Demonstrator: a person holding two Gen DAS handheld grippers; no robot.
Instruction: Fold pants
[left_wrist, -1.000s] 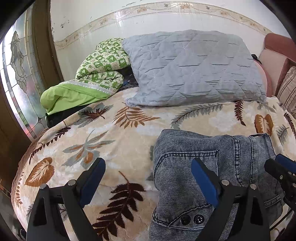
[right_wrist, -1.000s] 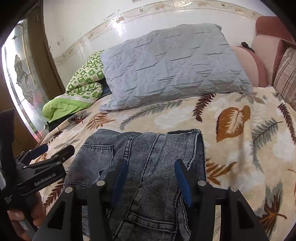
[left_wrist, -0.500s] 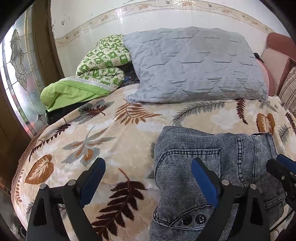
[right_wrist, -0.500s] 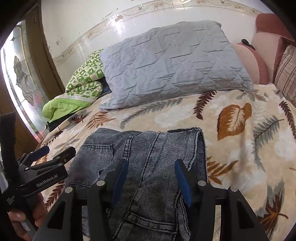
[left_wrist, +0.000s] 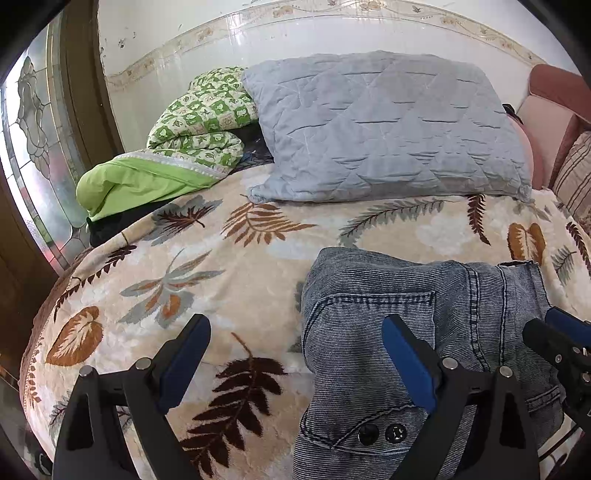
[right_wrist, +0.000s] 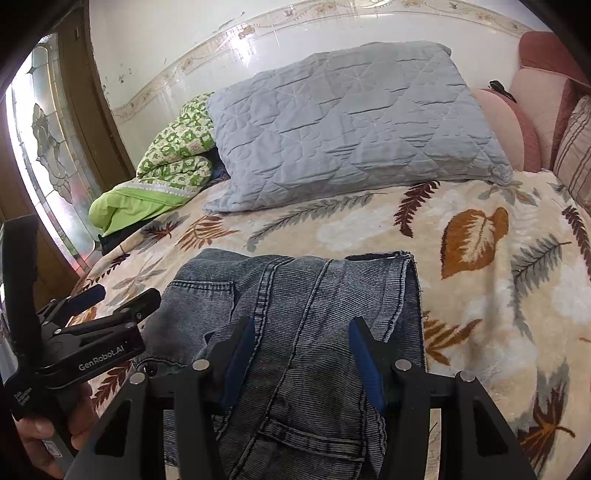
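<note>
Grey-blue denim pants (left_wrist: 388, 306) lie folded in a compact stack on the leaf-print blanket (left_wrist: 207, 280), with a back pocket on top and two dark buttons near the front edge. My left gripper (left_wrist: 295, 328) is open wide; its right finger is over the pants' left part and its left finger over bare blanket. My right gripper (right_wrist: 301, 328) hovers open over the middle of the pants (right_wrist: 317, 295), with no fabric pinched between its pads. Each gripper also shows in the other's view: the right gripper (left_wrist: 543, 325) at the far right and the left gripper (right_wrist: 125, 295), held by a hand (right_wrist: 37, 435).
A large grey quilted pillow (left_wrist: 384, 125) leans at the head of the bed. A green patterned quilt (left_wrist: 192, 136) is bundled at the back left beside a stained-glass door (left_wrist: 33, 122). Pink and striped cushions (right_wrist: 543, 110) stand at the right.
</note>
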